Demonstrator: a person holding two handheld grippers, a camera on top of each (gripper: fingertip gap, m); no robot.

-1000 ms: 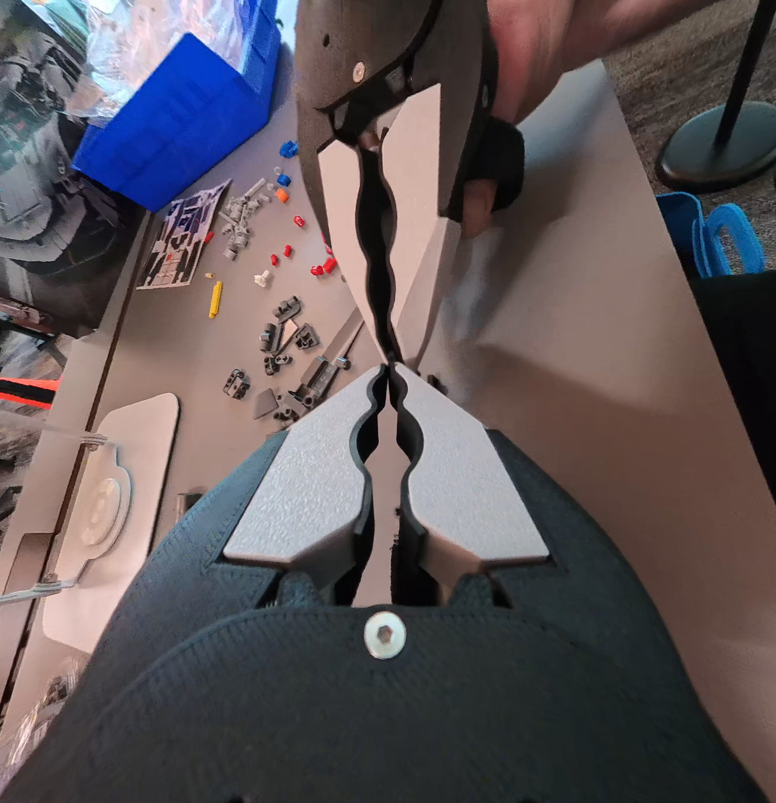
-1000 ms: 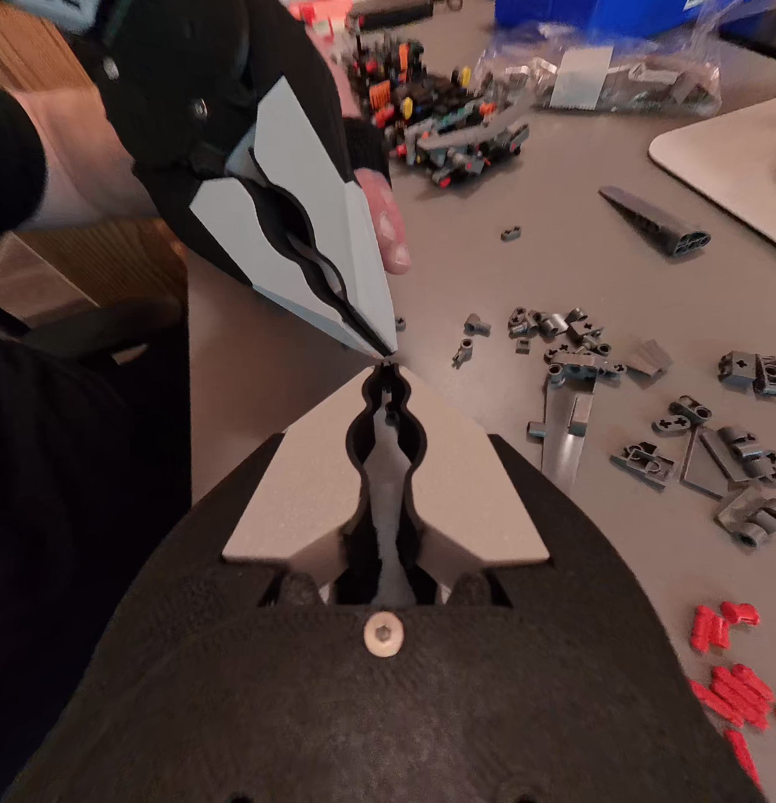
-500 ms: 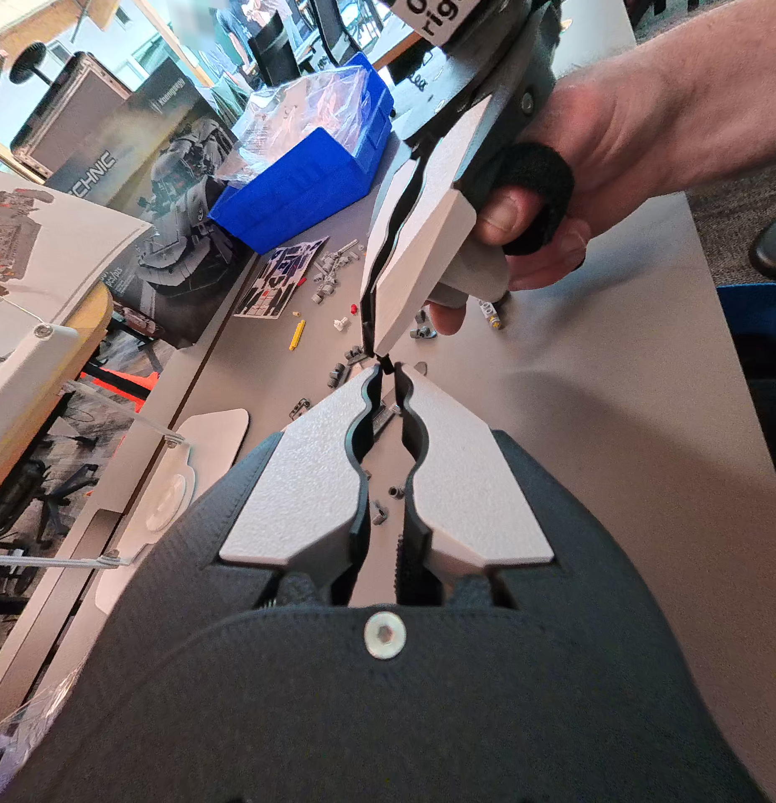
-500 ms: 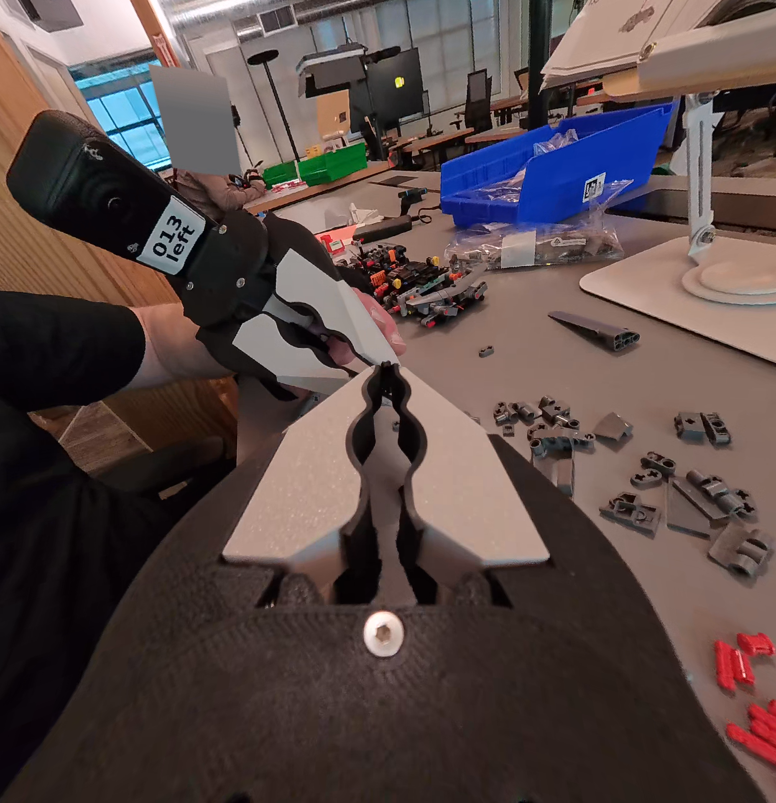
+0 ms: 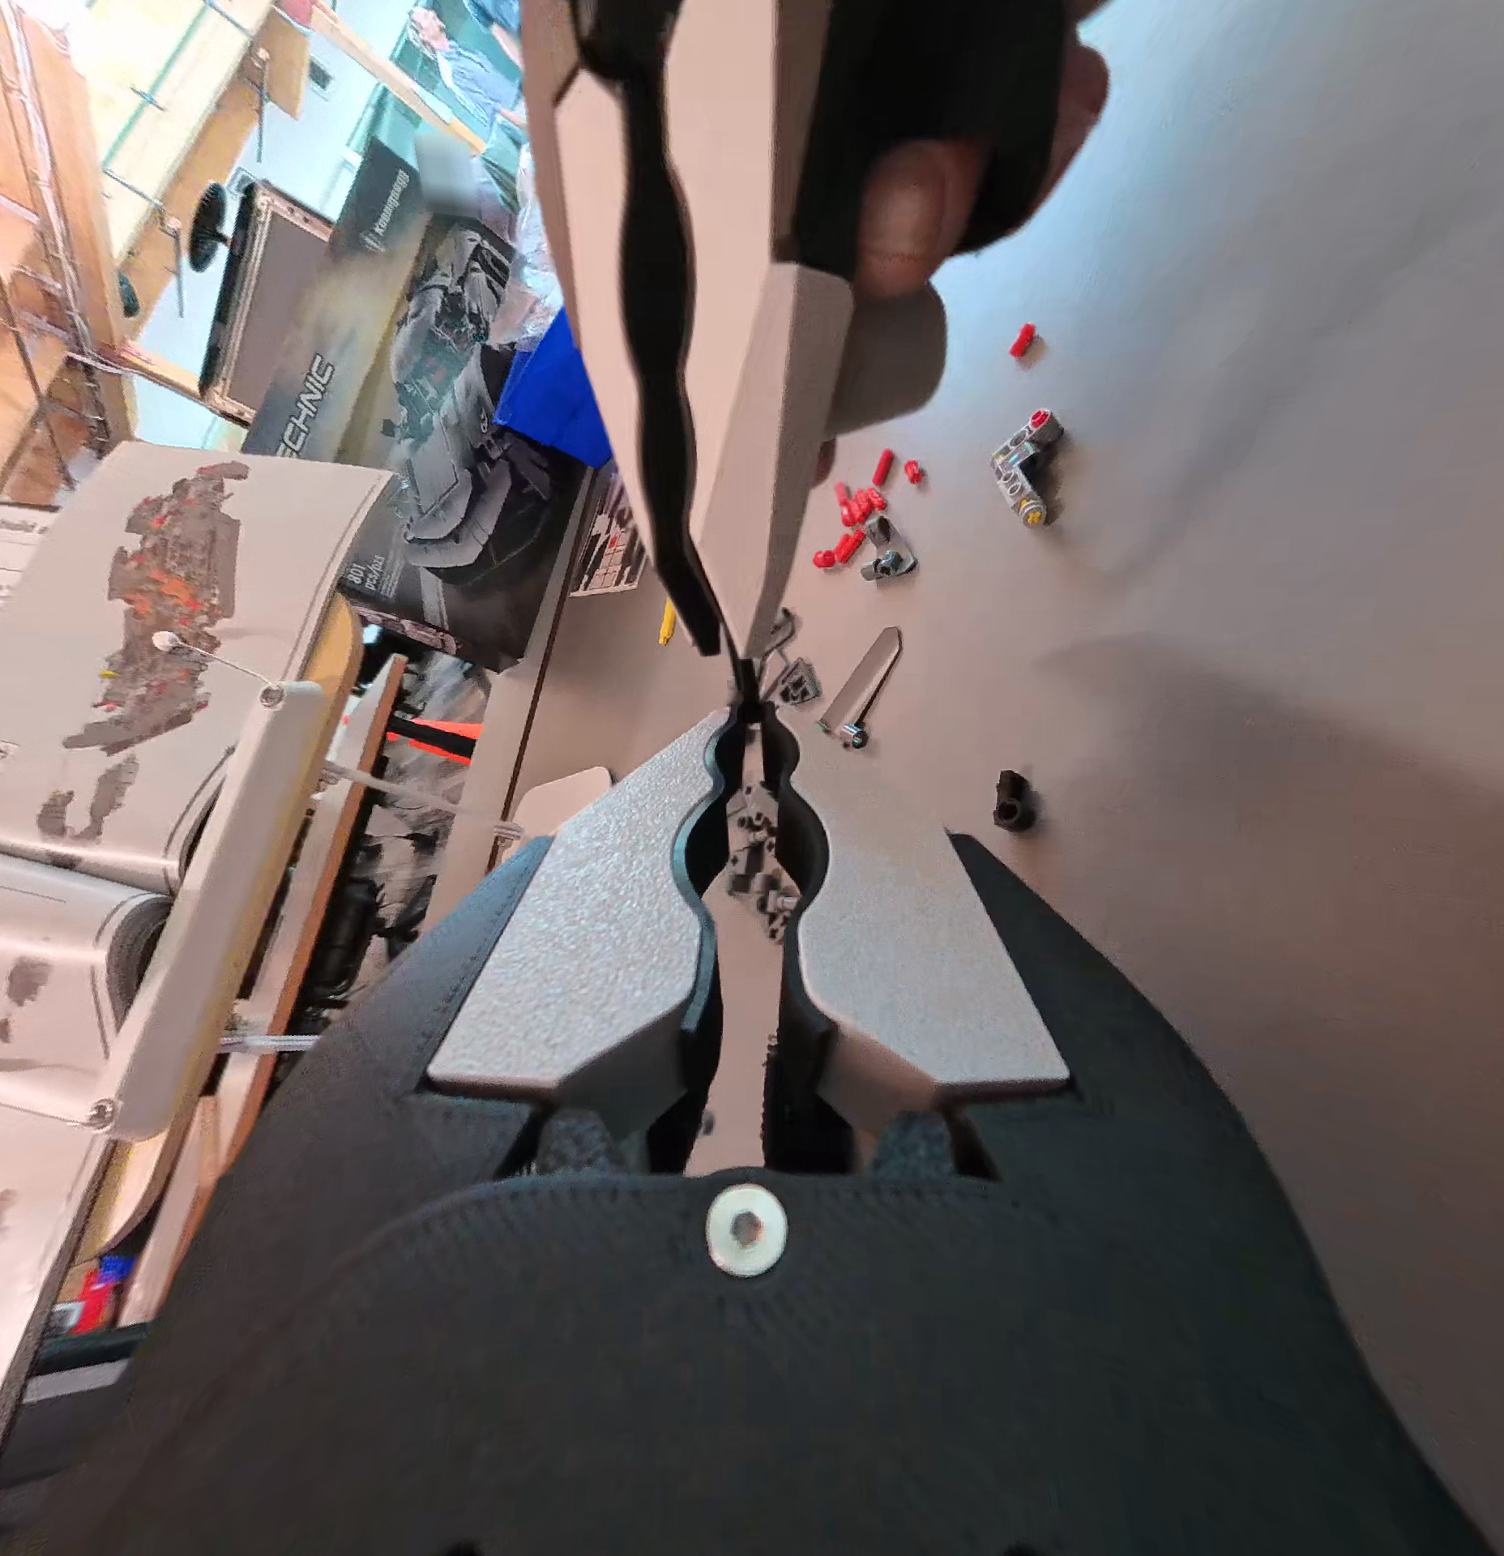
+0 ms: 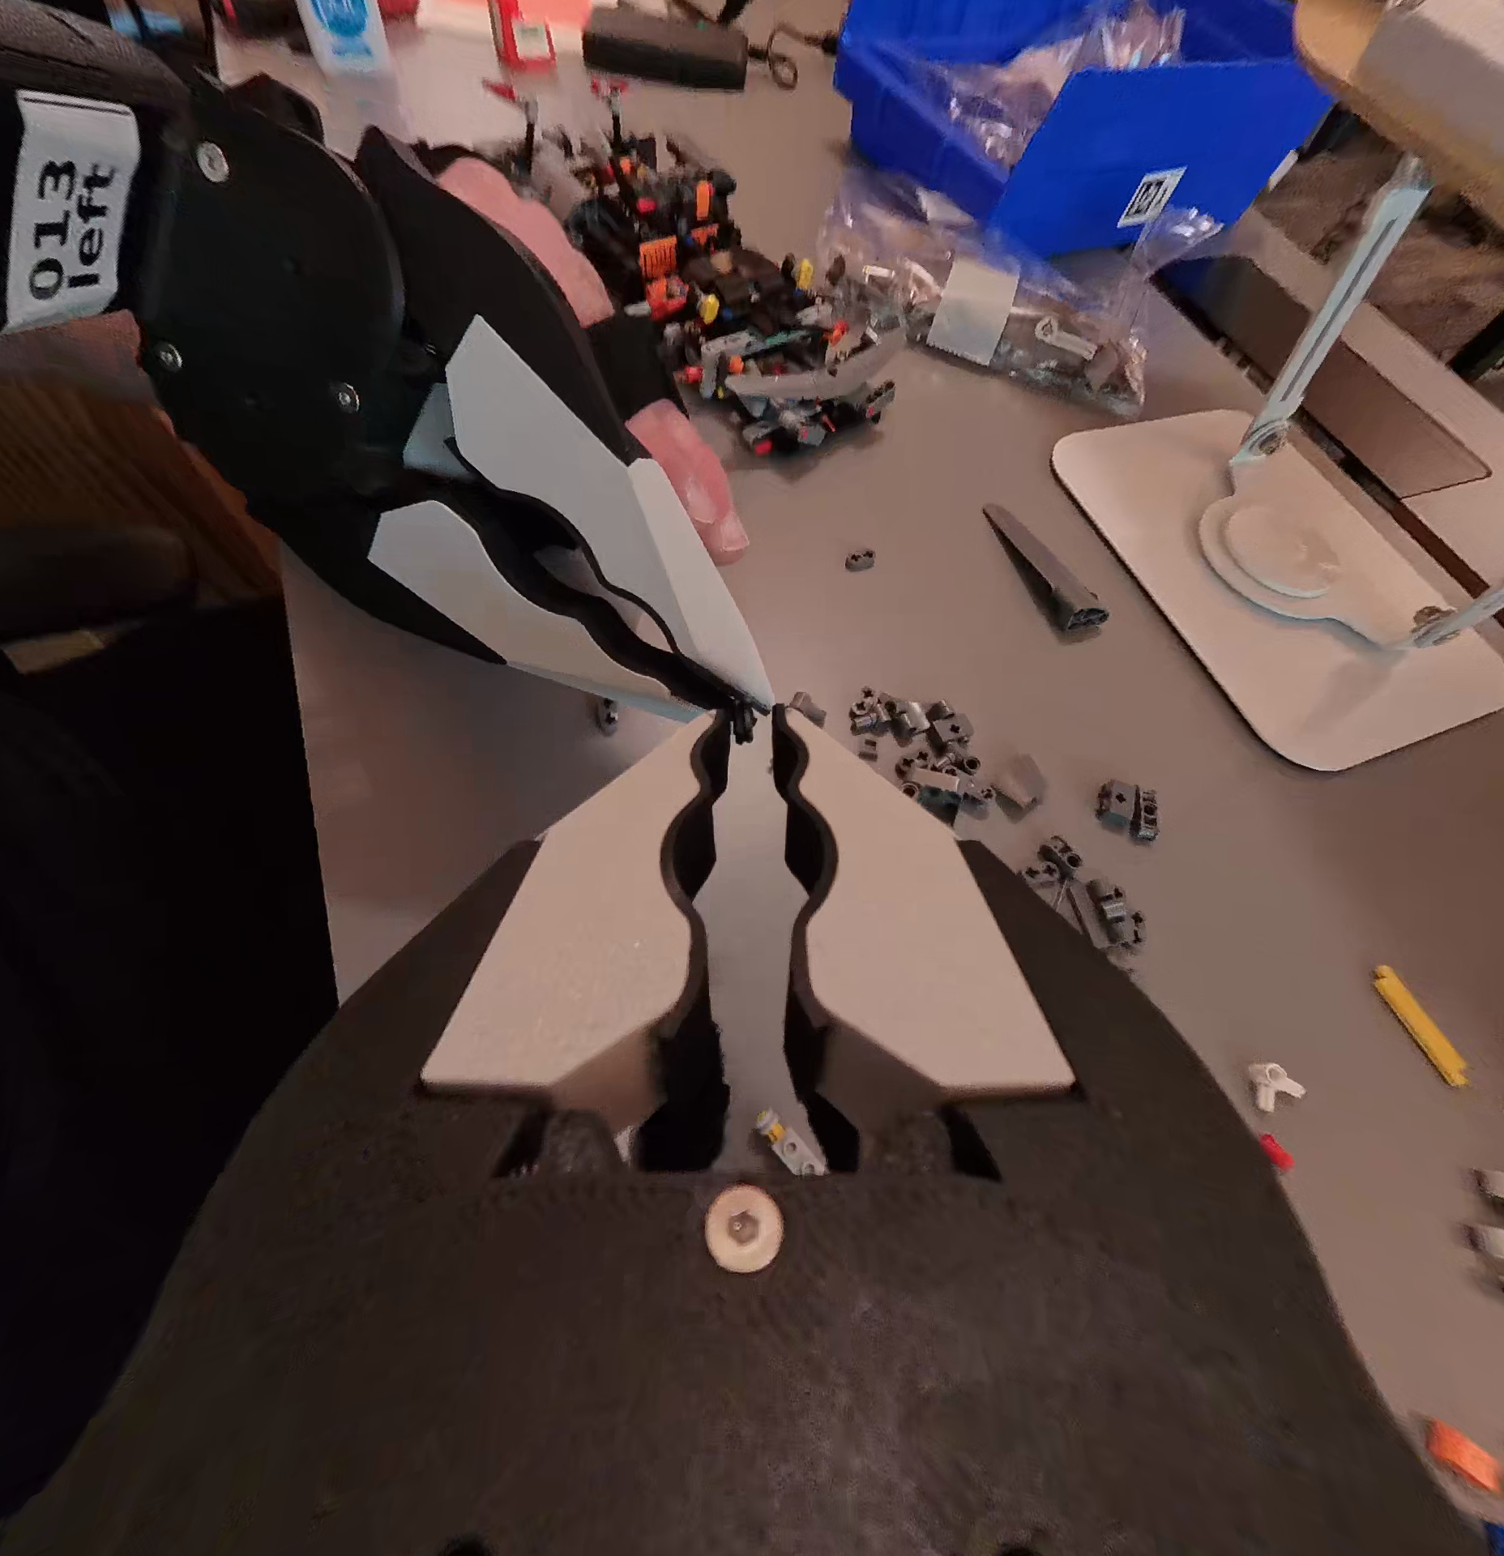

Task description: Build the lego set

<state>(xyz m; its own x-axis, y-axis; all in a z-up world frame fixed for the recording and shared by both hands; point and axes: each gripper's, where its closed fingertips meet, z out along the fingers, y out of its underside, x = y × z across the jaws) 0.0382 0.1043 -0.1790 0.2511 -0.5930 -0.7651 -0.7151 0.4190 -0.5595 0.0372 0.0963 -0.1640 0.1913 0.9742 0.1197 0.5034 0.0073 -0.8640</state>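
Two grippers meet tip to tip at mid-frame in both wrist views. My left gripper (image 5: 747, 717) is pinched tight on a small black piece (image 6: 742, 724). My right gripper (image 6: 746, 714), closed half a second ago, now stands slightly parted around that piece, with its pads off it. Scattered grey pieces (image 6: 925, 749) lie centre-right on the table (image 6: 900, 606).

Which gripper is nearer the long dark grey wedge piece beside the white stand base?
Hard to call: the left gripper and right gripper meet tip to tip, both well short of the wedge.
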